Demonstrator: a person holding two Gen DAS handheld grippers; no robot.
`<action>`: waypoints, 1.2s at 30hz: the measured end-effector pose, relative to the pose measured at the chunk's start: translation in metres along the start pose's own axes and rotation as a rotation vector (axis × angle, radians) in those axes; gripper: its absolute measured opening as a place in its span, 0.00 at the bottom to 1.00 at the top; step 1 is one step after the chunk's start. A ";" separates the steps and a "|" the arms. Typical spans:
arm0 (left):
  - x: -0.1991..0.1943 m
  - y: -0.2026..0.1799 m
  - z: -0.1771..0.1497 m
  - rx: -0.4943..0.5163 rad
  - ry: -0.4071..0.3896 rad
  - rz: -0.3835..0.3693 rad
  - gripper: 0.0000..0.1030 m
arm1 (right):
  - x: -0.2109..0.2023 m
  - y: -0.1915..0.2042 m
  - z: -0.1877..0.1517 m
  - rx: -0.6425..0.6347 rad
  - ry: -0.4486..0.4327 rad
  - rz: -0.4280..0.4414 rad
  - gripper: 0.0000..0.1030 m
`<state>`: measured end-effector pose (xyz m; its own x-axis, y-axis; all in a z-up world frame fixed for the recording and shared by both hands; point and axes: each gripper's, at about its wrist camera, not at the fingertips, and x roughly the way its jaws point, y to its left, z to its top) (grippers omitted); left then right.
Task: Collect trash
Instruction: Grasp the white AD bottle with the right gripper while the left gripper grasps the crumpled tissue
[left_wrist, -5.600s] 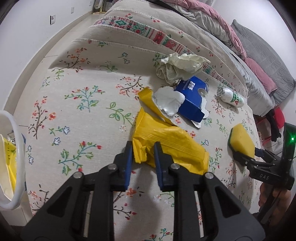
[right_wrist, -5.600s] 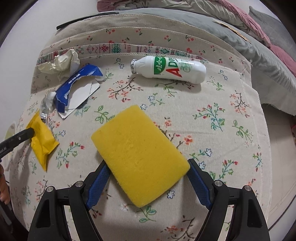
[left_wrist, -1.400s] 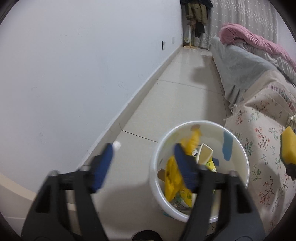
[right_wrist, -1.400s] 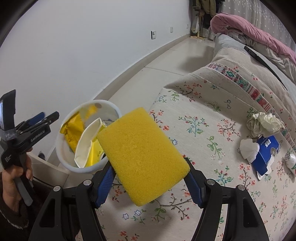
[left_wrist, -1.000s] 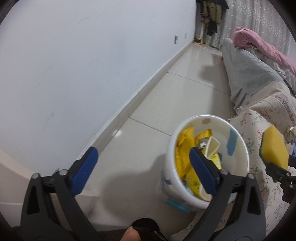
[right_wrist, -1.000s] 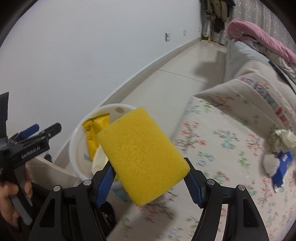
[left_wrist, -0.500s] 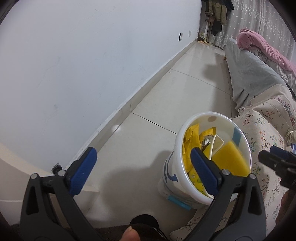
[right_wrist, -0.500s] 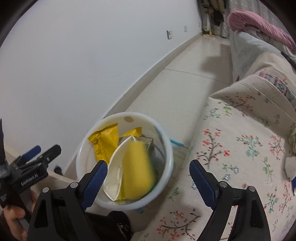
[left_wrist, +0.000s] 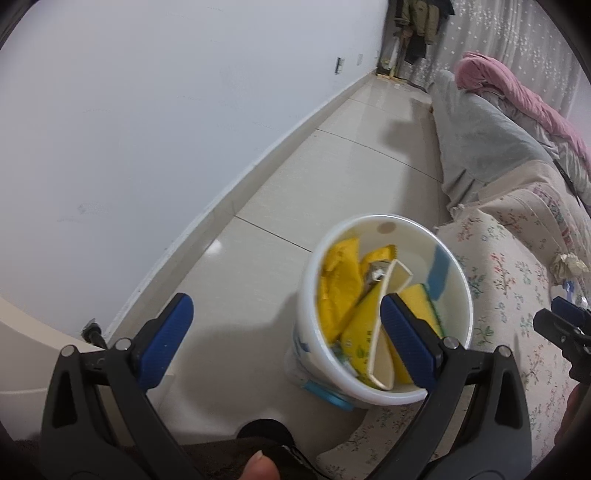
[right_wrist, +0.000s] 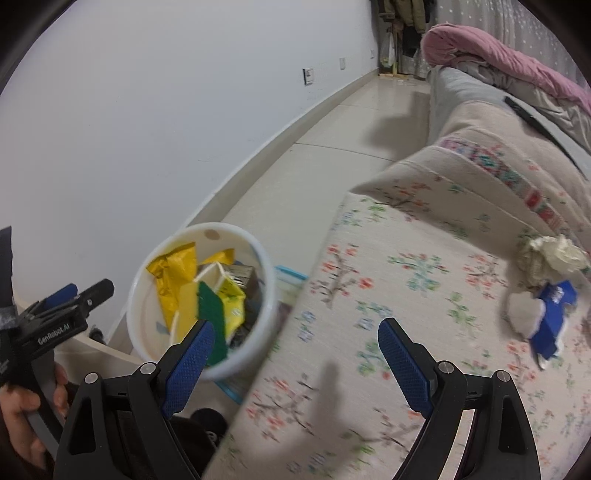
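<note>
Several items already in bin (left_wrist: 384, 306): yellow wrappers, sponge (right_wrist: 210, 314). Both jaws spread wide, empty. Left on bed (right_wrist: 424, 295): crumpled paper (right_wrist: 550, 258), blue box (right_wrist: 554, 314), white scrap (right_wrist: 522, 308).

sponge (left_wrist: 419, 301): the left gripper's finger (left_wrist: 408, 341) is covering its lower part
bucket (right_wrist: 142, 280): the right gripper's finger (right_wrist: 188, 363) is hiding its near rim
floral cover (right_wrist: 424, 280): its flowers are looking smeared and blurry
blue box (right_wrist: 552, 317): it is blurry, so its print is too fuzzy to read
hand (right_wrist: 22, 417): the picture's edge is cutting it off
</note>
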<state>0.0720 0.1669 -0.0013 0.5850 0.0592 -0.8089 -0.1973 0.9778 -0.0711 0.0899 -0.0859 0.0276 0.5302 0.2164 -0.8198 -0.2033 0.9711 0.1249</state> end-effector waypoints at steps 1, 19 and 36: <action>0.000 -0.003 0.000 0.004 0.000 -0.003 0.98 | -0.002 -0.003 -0.002 0.001 -0.002 -0.008 0.89; -0.010 -0.086 0.001 0.177 0.030 -0.115 0.98 | -0.066 -0.129 -0.037 0.171 -0.015 -0.150 0.89; -0.023 -0.206 0.029 0.408 0.032 -0.222 0.98 | -0.103 -0.272 -0.074 0.477 -0.018 -0.299 0.89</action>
<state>0.1223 -0.0296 0.0487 0.5524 -0.1605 -0.8180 0.2593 0.9657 -0.0143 0.0297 -0.3795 0.0365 0.5224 -0.0776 -0.8492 0.3504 0.9274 0.1308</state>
